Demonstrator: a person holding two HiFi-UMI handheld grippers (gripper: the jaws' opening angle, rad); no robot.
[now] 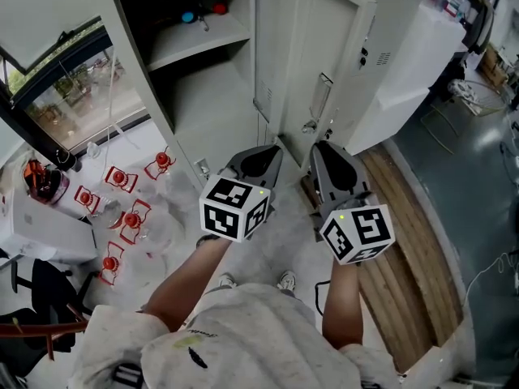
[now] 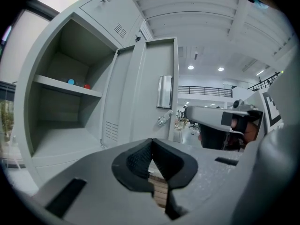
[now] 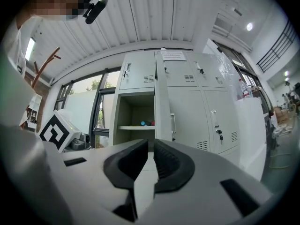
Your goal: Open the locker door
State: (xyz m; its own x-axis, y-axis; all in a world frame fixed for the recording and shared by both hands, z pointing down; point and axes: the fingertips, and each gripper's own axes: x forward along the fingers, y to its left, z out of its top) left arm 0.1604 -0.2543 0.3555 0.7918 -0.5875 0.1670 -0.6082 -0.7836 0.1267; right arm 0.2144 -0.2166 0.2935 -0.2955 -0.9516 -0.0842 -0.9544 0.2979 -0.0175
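The door (image 1: 340,55), upper middle, already stands wide. Left gripper (image 1: 259,159) is clenched on nothing; right gripper (image 1: 331,159) is barely parted, empty. Both should likely stay clear of its edge.

Side by side at mid-frame, the left gripper (image 1: 261,156) had its jaws together and empty; the right gripper (image 1: 328,156) had its jaws narrowly apart and empty.
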